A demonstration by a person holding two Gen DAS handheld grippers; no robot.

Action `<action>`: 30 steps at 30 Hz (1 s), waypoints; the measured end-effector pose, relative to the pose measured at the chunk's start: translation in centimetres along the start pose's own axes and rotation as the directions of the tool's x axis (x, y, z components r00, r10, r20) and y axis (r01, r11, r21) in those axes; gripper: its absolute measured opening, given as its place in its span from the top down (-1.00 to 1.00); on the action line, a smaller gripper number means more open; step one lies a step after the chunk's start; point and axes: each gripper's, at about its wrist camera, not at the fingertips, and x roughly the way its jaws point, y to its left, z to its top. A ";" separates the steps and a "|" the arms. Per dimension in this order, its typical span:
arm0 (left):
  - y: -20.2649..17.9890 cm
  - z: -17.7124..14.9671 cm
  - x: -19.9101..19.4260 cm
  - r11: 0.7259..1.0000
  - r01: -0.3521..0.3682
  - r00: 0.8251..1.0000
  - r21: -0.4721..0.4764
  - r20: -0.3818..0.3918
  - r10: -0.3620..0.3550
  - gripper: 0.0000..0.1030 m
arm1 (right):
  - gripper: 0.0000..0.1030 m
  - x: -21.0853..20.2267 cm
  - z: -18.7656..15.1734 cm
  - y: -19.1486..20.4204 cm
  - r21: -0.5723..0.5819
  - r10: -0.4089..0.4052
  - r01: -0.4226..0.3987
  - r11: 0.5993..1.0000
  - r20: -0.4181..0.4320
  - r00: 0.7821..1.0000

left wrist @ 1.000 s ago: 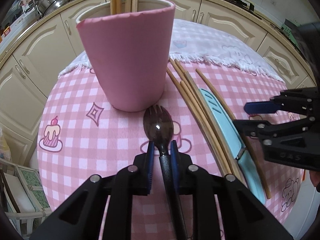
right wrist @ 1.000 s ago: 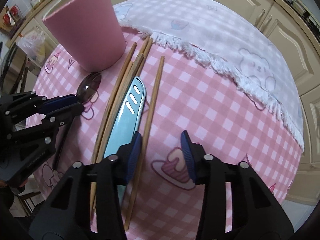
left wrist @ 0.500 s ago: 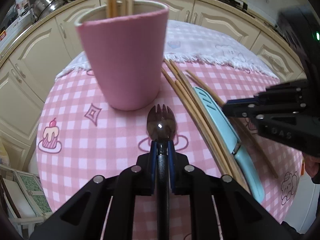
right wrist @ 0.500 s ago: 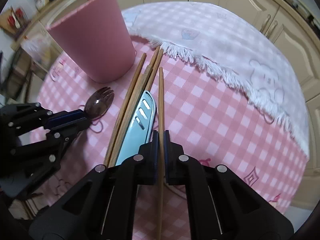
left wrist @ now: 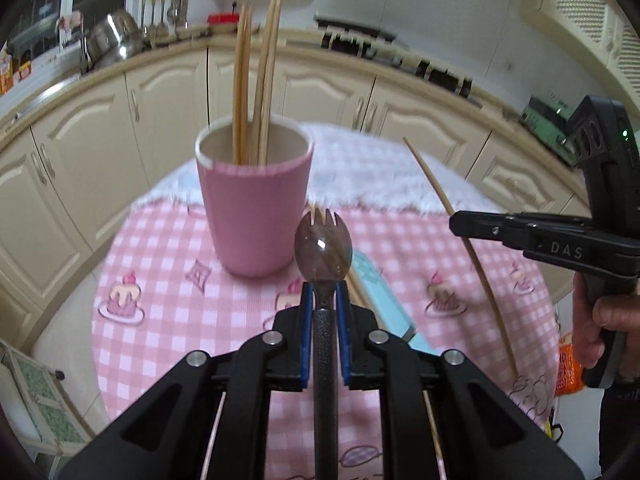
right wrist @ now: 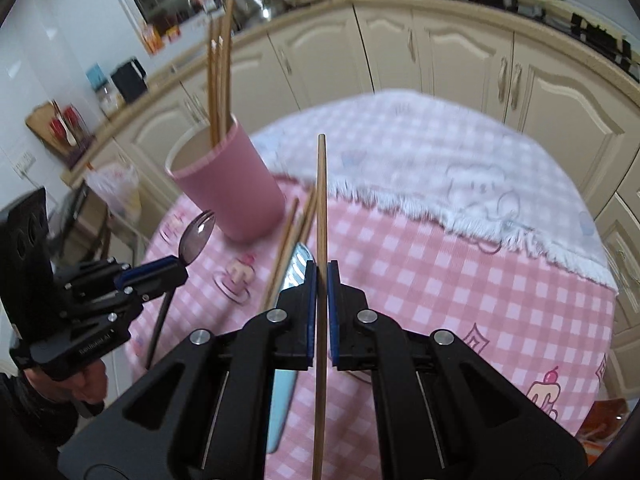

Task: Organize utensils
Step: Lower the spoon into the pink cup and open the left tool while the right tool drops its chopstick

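Observation:
My left gripper is shut on the dark handle of a spork, held above the pink checked tablecloth with its head pointing at the pink cup. Several wooden chopsticks stand in the cup. My right gripper is shut on a single chopstick, lifted off the table and aimed past the cup. More chopsticks and a light blue knife lie on the cloth between the grippers. Each wrist view shows the other gripper: the right, the left.
A white fringed cloth covers the far part of the round table. Cream kitchen cabinets curve around behind it. A person's hand grips the right tool, with an orange bag below the table's right edge.
The right gripper shut on the single chopstick and the left tightened on the spork's handle. Both then rose off the table, tilting up, so the cup's rim and the kitchen came into view.

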 end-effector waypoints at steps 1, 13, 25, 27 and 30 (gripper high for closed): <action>-0.2 0.2 -0.5 1.000 -0.001 1.000 0.002 0.023 0.000 0.80 | 0.90 -0.5 0.2 0.1 -0.002 0.005 -0.005 1.000 0.024 1.000; 1.8 4.4 -5.8 0.999 -0.014 0.952 -0.050 0.306 0.029 0.80 | 0.90 -4.0 3.9 3.0 -0.020 0.078 -0.076 0.997 0.254 0.964; 2.7 10.5 -9.5 0.996 -0.026 0.836 -0.081 0.544 0.067 0.80 | 0.89 -5.4 10.9 6.9 -0.078 0.145 -0.123 0.989 0.454 0.879; 2.7 11.4 -9.5 0.996 -0.021 0.818 -0.085 0.571 0.066 0.80 | 0.89 -5.1 12.0 7.3 -0.075 0.151 -0.131 0.989 0.487 0.860; 3.0 12.5 -8.9 0.996 -0.009 0.801 -0.093 0.595 0.063 0.79 | 0.89 -4.6 12.9 7.8 -0.076 0.144 -0.122 0.990 0.530 0.836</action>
